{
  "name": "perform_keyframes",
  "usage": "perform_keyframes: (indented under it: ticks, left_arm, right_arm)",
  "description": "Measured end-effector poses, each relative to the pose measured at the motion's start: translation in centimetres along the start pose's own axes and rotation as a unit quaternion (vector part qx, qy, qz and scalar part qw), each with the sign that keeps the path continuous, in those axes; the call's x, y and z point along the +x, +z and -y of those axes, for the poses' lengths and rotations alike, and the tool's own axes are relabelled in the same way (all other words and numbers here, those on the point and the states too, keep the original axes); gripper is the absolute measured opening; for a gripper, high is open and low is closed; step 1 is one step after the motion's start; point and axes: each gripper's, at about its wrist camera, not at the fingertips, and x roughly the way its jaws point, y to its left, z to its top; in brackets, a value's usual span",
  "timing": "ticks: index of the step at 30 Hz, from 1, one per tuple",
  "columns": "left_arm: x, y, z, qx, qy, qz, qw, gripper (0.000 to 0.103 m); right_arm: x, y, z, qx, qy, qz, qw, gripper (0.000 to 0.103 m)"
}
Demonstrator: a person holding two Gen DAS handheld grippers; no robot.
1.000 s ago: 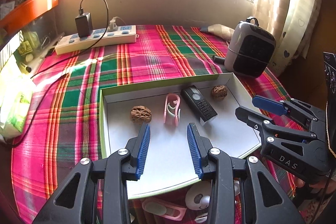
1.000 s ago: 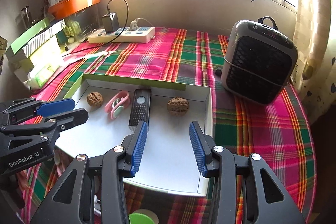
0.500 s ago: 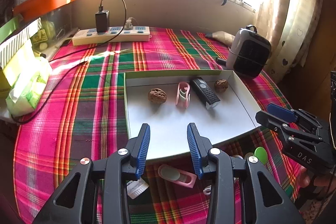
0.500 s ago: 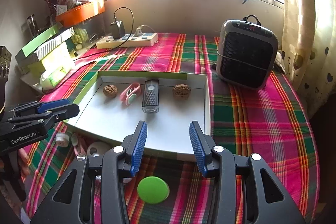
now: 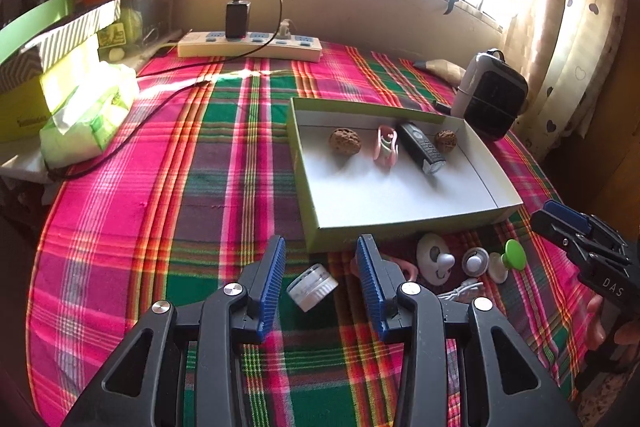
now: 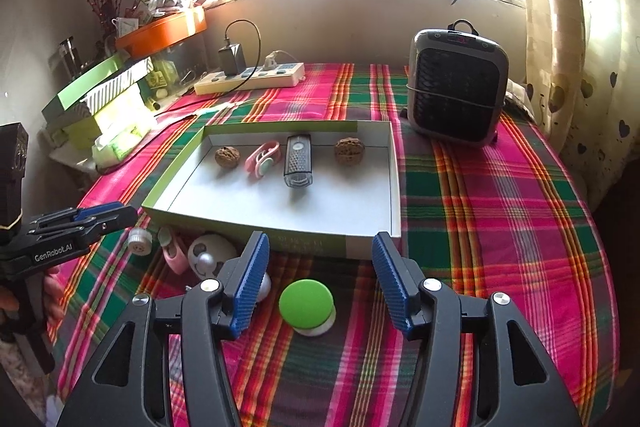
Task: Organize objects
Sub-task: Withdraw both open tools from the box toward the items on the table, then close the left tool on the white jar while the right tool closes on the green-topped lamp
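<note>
Green-topped knob: we judge it light, rigid, smooth; grip its rim. Right gripper, jaws just widened, straddles it untouched; left gripper released.

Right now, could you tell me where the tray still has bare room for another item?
The tray's near half, between the row of walnuts, pink clip and black device and its front wall, is bare. The cloth before the tray is crowded with the green knob and other small things.
</note>
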Motion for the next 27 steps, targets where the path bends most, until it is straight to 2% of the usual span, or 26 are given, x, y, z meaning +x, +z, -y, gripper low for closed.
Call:
perform_keyframes:
  ticks: [10, 27]
  left_arm:
    - [-0.1, -1.7, -0.9, -0.01, -0.012, -0.01, 0.9998, 0.041]
    - [1.9, -1.7, -1.0, -0.003, -0.006, -0.029, 0.9996, 0.042]
  right_arm:
    - [-1.1, -1.8, 0.4, 0.015, 0.007, 0.0, 1.0, 0.062]
    - [-0.6, -3.9, 0.7, 0.018, 0.004, -0.021, 1.0, 0.062]
